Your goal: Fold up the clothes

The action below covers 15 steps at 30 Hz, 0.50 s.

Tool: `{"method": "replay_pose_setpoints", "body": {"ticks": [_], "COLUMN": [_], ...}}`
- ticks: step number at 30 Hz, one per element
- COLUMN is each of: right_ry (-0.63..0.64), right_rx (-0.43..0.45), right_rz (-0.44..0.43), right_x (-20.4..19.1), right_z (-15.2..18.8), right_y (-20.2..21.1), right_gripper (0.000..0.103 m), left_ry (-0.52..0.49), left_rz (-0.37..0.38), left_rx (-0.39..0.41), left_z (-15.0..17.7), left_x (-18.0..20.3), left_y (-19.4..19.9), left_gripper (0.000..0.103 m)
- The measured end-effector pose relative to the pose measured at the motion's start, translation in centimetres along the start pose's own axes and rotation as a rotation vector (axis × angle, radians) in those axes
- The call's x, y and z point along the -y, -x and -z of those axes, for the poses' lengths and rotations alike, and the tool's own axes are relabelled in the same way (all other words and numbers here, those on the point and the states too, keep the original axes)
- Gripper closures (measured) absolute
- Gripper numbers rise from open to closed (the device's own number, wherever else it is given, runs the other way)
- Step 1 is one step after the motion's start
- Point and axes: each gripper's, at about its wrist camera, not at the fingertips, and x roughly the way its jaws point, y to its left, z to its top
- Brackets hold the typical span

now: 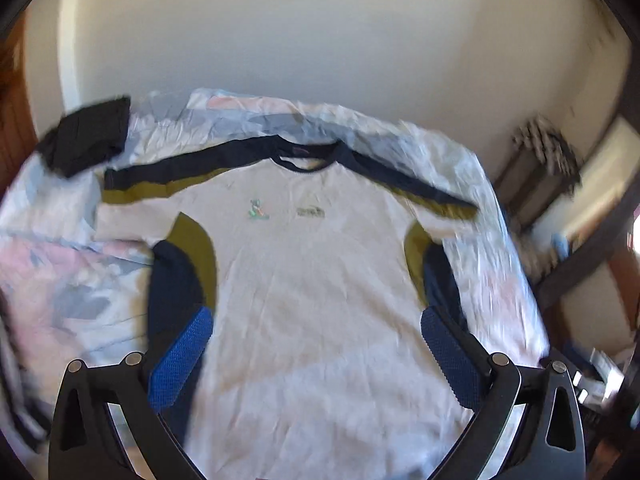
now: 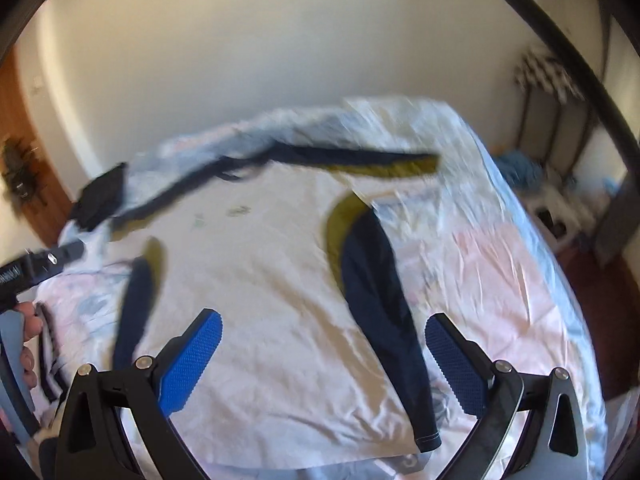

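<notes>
My left gripper (image 1: 316, 344) hung over the bed with its blue-padded jaws spread as wide as they go, nothing between them. My right gripper (image 2: 322, 344) was likewise spread wide and pinching nothing.

The white long-sleeved shirt with navy and olive panels (image 1: 312, 280) lay flat, front up, on the crumpled pastel pink-and-blue patterned bedsheet (image 1: 68, 280), collar toward the cream wall (image 1: 320, 40). Both sleeves lay stretched outward along the far edge of the sheet. Below the navy collar (image 1: 304, 160), two small chest prints: a green-and-red figure (image 1: 256, 210) and an olive logo with lettering (image 1: 311, 212); blur made the lettering unreadable. No brand could be made out.

A folded black garment (image 1: 86, 136) sat at the far left corner of the bed, just beside the left sleeve end.

In the right wrist view, the left tool's black body (image 2: 40, 264) showed at the left edge with my hand (image 2: 28, 336) below it; white lettering on it was too blurred to read.
</notes>
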Motion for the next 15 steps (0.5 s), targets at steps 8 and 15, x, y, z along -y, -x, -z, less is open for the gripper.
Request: {"method": "replay_pose_setpoints", "body": {"ticks": [8,15], "right_ry": [0.074,-0.115], "right_rx": [-0.068,-0.085], "right_rz": [-0.051,-0.060], "right_x": [4.4,7.4], "right_z": [-4.4,-8.9], "right_y": [-15.1,-22.4], "right_gripper": [0.000,0.009], "left_ry": [-0.010,0.058], "left_rz": [0.004,0.006], "left_rx": [-0.141,-0.096], "left_z": [1.0,-1.9], "left_x": [-0.6,-2.3], "left_y": [-16.4,-21.8], "left_gripper": [0.000,0.000]}}
